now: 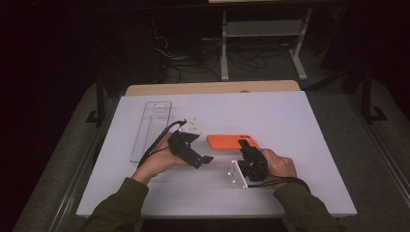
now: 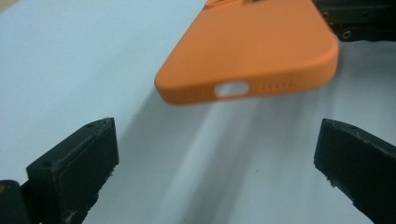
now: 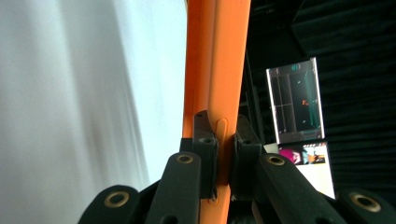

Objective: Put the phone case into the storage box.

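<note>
The orange phone case (image 1: 231,142) is clamped edgewise in the right tongs (image 1: 247,147) at 3 o'clock, apparently raised for handling, while the left tongs (image 1: 205,160) are held apart.

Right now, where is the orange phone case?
In the high view the orange phone case is at the table's middle, its right end clamped in the right gripper, with the open left gripper just left of it.

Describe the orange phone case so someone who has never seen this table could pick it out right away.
Start at the white table and look near its middle, just ahead of the person's two hands. The orange phone case is there, its right end pinched edge-on by the right gripper. It is the only brightly coloured thing; the clear plastic tray to its left is colourless.
</note>
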The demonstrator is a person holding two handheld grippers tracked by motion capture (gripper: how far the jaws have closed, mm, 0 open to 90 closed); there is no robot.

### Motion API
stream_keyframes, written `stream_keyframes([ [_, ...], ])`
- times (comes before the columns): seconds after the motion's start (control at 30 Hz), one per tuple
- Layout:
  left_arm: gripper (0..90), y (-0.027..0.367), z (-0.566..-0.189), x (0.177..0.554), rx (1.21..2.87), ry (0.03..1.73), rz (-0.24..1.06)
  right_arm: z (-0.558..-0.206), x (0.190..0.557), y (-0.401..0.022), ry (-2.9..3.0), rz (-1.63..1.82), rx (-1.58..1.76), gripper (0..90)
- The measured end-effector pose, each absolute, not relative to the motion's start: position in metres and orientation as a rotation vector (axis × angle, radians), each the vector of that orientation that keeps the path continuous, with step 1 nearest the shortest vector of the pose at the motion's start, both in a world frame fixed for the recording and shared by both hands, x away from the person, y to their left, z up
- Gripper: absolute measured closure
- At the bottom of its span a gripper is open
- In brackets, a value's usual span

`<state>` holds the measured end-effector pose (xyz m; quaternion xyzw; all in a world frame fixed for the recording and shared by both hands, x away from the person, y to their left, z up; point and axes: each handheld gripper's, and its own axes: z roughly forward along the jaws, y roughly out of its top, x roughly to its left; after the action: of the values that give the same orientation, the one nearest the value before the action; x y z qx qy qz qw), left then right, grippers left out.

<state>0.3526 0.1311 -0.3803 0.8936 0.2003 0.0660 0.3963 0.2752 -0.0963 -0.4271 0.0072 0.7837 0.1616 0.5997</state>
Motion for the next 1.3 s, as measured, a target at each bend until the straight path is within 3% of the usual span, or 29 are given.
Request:
stream_keyframes([
  [1.3, 0.0, 0.131, -0.386, 0.354, 2.305, 0.484, 0.195, -0.412, 0.285, -0.11, 1.979, 0.651, 0.451, 81.9],
])
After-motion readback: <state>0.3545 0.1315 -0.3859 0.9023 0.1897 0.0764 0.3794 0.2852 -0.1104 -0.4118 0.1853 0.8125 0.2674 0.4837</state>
